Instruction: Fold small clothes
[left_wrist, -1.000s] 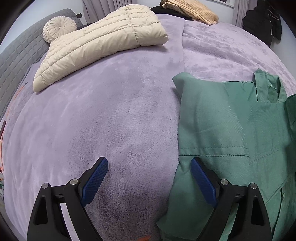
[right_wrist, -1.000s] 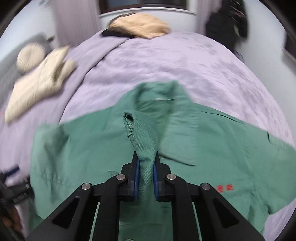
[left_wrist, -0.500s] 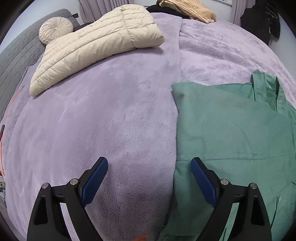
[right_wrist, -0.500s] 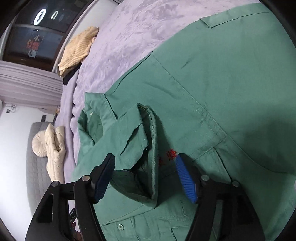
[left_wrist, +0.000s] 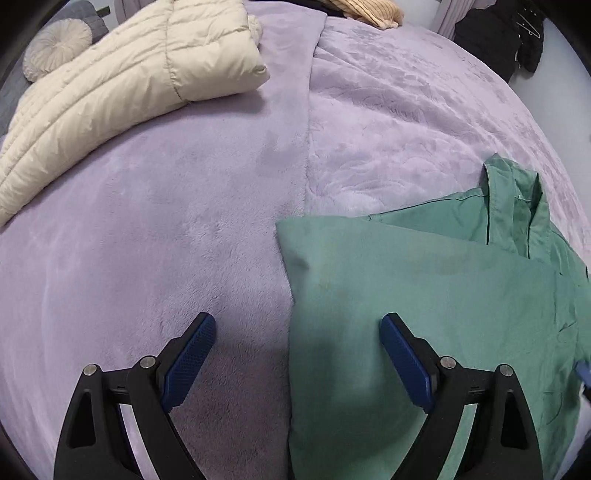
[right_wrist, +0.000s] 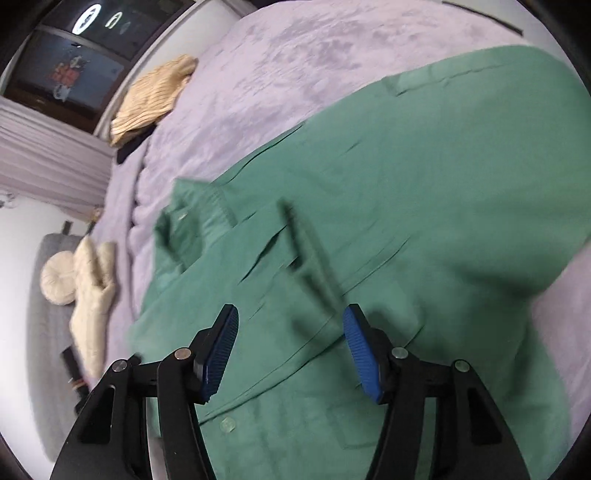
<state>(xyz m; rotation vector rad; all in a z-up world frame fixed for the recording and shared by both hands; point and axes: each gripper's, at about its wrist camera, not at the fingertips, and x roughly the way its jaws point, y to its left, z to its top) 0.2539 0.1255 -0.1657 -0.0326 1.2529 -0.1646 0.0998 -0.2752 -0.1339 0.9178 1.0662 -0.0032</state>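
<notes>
A green button shirt (left_wrist: 424, 295) lies flat on the lilac bed cover (left_wrist: 166, 221), its collar (left_wrist: 517, 192) at the far right and its left side folded over. My left gripper (left_wrist: 297, 354) is open and empty, straddling the shirt's folded left edge. In the right wrist view the same shirt (right_wrist: 424, 192) fills the frame, with a folded sleeve (right_wrist: 306, 266) lying across its front. My right gripper (right_wrist: 290, 347) is open and empty just above the sleeve and the button placket.
A cream puffer jacket (left_wrist: 122, 77) and a round cream cushion (left_wrist: 55, 48) lie at the far left of the bed. A tan knit sweater (left_wrist: 365, 11) lies at the far edge. Dark clothes (left_wrist: 498, 33) hang at the far right.
My right gripper has let go of the green sleeve, which now lies across the shirt front, and has opened and tilted. My left gripper has moved closer over the shirt's folded edge.
</notes>
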